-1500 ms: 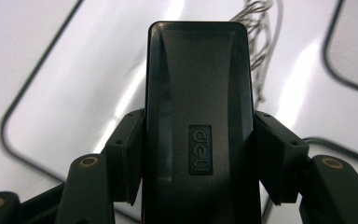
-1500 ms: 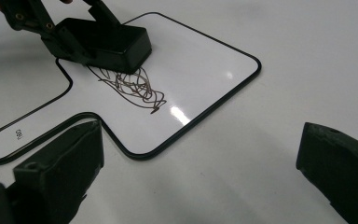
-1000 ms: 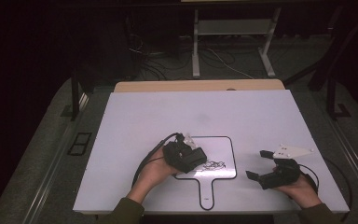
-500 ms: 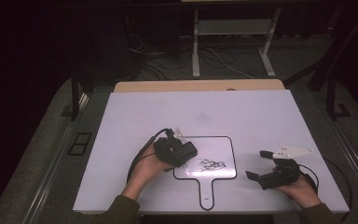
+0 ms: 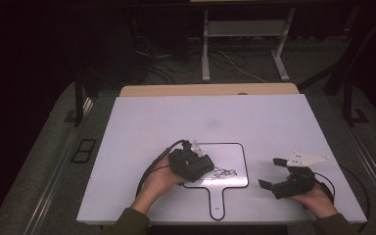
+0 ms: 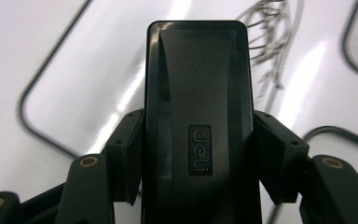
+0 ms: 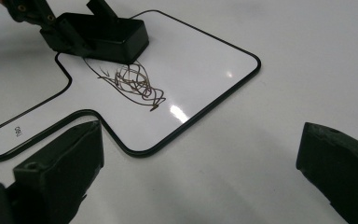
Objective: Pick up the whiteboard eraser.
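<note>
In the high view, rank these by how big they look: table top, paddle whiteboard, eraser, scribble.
1. Table top, by far the largest.
2. Whiteboard, handle included.
3 and 4. Eraser and scribble: not ranked. They look about alike, and the left gripper, shut on the eraser, hides part of it.

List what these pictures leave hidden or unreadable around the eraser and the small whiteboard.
- Left gripper view: the eraser, clamped in the left gripper, hides its own underside and the board beneath it.
- High view: the scribble on the whiteboard is too small to read.
- Right gripper view: the handle print is too small to read.
</note>
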Demonstrator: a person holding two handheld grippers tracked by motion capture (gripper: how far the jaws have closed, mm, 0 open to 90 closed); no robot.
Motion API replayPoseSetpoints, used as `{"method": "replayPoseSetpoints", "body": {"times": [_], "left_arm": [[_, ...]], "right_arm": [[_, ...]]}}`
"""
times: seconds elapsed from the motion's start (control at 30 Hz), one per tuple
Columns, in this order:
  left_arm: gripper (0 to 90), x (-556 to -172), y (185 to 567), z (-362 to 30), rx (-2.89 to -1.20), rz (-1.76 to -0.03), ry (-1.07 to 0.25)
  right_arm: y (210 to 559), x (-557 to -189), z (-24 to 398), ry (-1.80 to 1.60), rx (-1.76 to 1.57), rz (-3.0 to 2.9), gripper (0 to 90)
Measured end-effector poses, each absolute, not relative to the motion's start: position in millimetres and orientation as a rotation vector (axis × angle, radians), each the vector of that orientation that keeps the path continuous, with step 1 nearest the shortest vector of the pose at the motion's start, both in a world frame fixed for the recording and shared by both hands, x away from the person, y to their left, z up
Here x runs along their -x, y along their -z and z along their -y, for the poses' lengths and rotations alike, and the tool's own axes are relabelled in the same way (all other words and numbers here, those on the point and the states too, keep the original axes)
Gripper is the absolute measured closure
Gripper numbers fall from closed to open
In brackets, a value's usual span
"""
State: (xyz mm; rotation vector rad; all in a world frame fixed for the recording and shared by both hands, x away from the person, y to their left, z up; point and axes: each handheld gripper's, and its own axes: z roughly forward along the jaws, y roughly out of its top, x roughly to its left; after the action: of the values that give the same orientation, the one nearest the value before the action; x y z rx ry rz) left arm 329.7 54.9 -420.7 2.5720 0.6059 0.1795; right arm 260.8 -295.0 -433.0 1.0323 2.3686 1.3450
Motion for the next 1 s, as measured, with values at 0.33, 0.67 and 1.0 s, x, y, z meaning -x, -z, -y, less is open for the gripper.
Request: {"method": "replayPoseSetpoints", "body": {"times": [0.33,0.67,1.0], "left_arm": [[39.0,-337,419,-72,-2.577,-0.68,-0.218],[39.0,-322,419,-61,-2.604,-0.596,-0.19],[39.0,-337,420,-72,-2.582,-0.679,-0.233]], "right_arm": [[433,-261,295,-1.346,-1.033,-2.367,0.0],[433,-261,296,-1.347,-1.033,-2.366,0.0],[433,-261,296,-1.347,-1.038,-2.364,0.0]]}}
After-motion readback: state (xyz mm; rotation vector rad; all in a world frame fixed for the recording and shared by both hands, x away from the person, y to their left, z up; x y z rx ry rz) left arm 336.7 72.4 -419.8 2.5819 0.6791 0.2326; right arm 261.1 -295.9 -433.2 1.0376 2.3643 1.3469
